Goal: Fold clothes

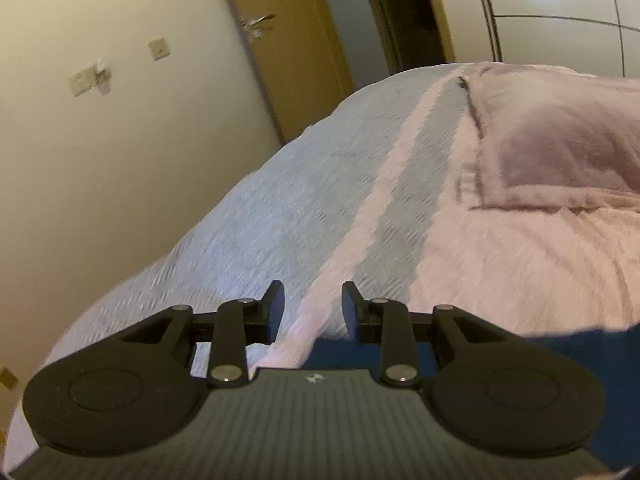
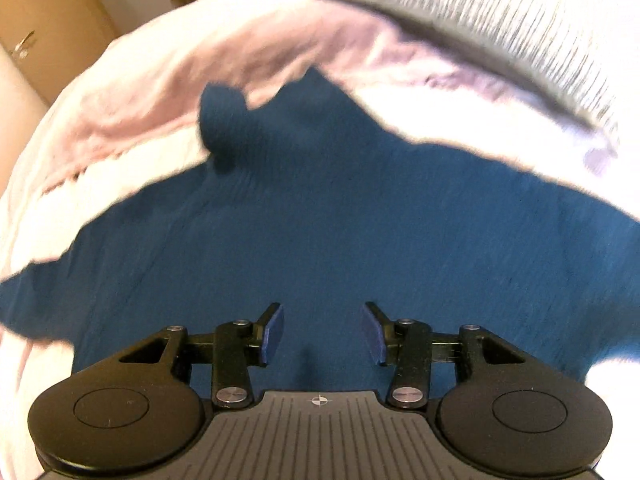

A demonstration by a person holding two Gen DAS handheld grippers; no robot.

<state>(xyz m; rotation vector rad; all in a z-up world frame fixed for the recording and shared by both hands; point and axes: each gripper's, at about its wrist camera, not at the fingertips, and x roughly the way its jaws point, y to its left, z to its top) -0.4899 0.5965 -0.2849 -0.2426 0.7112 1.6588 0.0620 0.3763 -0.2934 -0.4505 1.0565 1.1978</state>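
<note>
Blue garment (image 2: 320,220) spread on bed (image 1: 280,200), right gripper (image 2: 323,330) seemingly low above it, left gripper (image 1: 313,310) raised, both jaws apart.

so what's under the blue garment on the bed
The blue garment lies spread on the pale pink bedcover, which shows around its edges. Whatever lies directly beneath its middle is covered by the cloth.

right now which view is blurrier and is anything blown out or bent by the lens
Right wrist view: more motion-smeared, the blue garment streaked and the grey knit edge soft; the white bedding is blown out. Left wrist view: milder blur on the bedspread, the dim room has a yellowish cast, and the fisheye bows the door and wall.
</note>
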